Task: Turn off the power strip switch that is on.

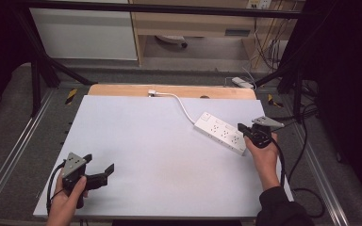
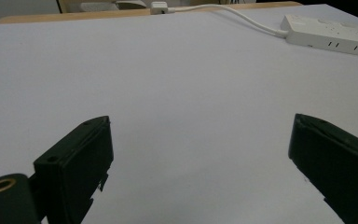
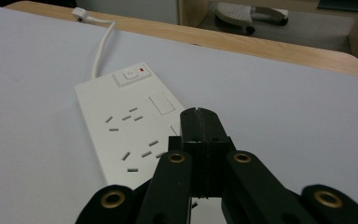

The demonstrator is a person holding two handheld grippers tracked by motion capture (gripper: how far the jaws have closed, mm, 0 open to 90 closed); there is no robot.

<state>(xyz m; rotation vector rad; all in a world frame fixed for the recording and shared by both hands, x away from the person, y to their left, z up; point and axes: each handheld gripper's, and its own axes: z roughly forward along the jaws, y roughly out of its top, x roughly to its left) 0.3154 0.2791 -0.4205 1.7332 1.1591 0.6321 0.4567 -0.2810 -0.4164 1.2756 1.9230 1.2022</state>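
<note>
A white power strip (image 1: 220, 132) lies at the right of the white table top, its cable (image 1: 181, 104) running to the back edge. In the right gripper view the power strip (image 3: 123, 128) shows a switch with a red light. My right gripper (image 1: 243, 129) hovers over the strip's near end; its jaws are pressed together with nothing between them, as the right gripper (image 3: 199, 122) shows in its own view. My left gripper (image 1: 100, 165) rests at the front left, jaws wide apart and empty. In the left gripper view the left gripper (image 2: 200, 140) faces bare table, the power strip (image 2: 331, 36) far off.
The white table top (image 1: 146, 150) lies on a wooden board (image 1: 122, 89) that shows at the back edge. A black frame and cables (image 1: 306, 155) run along the right side. A small white device (image 1: 242, 82) lies on the floor beyond the table.
</note>
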